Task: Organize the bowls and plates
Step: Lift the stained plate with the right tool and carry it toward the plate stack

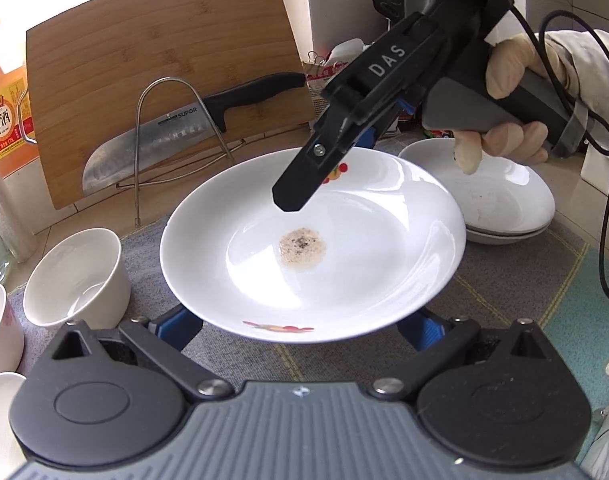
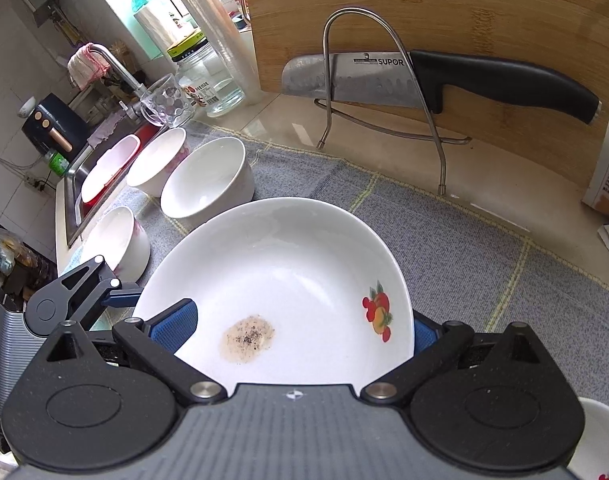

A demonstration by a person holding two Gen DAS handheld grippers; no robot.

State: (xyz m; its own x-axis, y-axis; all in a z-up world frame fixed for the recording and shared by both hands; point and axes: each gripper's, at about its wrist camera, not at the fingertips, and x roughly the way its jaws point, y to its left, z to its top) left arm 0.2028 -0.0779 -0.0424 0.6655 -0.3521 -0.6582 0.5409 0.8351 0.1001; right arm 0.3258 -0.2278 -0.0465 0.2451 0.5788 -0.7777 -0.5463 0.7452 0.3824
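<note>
White glazed china, the plate [image 1: 312, 248] sits in the middle of the scene above the grey checked mat [image 1: 516, 280], with a fruit print at its near and far rim and a brownish speckled stain [image 1: 302, 249] dried in its well. It appears to be lifted off the mat rather than resting on it, though the fisheye makes that hard to settle.

The right gripper [image 1: 294, 196] reaches in from the far right, held by a gloved hand [image 1: 504, 92]; its own camera shows one blue pad [image 2: 176, 322] over the plate's rim and the other below the far edge, so the jaws are closed partway on the plate's rim. The left gripper [image 1: 304, 326] sits at the near edge with its blue pads spread wide, one to either side beneath the plate, gripping nothing that I can make out.

To the right, a stack of white plates [image 1: 500, 200] waits; to the left stand white bowls [image 1: 78, 276]. Behind are a cutting board [image 1: 164, 60] and a knife [image 1: 176, 136] in a wire rack.

The step in hand looks like carrying this plate to its stack. The next move calls for swinging it right, keeping it level, and lowering it centred onto the stack before letting go.
</note>
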